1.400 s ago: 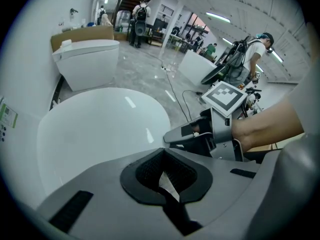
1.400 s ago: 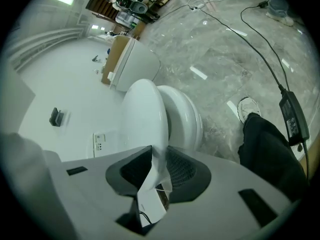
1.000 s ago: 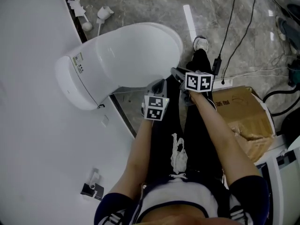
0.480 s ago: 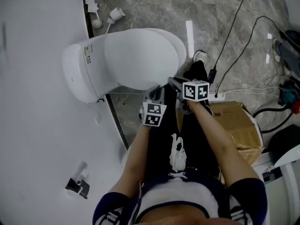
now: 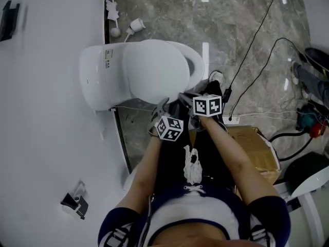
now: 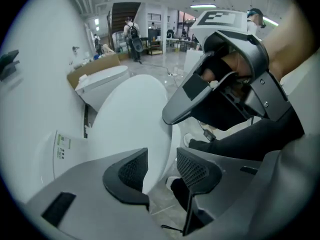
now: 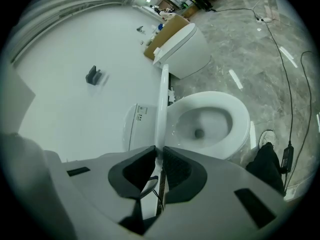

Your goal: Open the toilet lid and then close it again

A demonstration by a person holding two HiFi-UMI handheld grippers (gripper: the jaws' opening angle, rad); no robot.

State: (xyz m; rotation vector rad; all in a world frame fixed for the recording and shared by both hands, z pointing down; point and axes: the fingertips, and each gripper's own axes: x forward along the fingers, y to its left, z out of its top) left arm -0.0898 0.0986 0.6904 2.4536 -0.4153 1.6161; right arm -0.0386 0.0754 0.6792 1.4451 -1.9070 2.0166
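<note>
**Lid on edge: pinched by the right fingers, loose between the left**

We see the toilet lid raised off the seat and standing roughly upright. It is edge-on in the right gripper view, with the open bowl on one side and the white back unit on the other. The lid's free rim runs straight down into the right gripper, whose fingers have just been closing. The gap between them is narrow and a pad lies against each face of the rim, so we read this gripper as clamped on the lid.

The left gripper has just been opening, and its fingers stand well apart. In the left gripper view the lid's curved edge shows in the gap, nearer the finger on that view's left, with floor visible between the edge and the other finger. We cannot tell whether the nearer pad touches the lid, but the two do not squeeze it.

In the head view both grippers meet at the lid's front rim, the left just beside the right, close above the person's legs. The lid's broad white back faces the camera and covers most of the seat. The toilet stands against a white wall on a grey marbled floor. A cardboard box sits at the person's right, and a black cable trails across the floor
</note>
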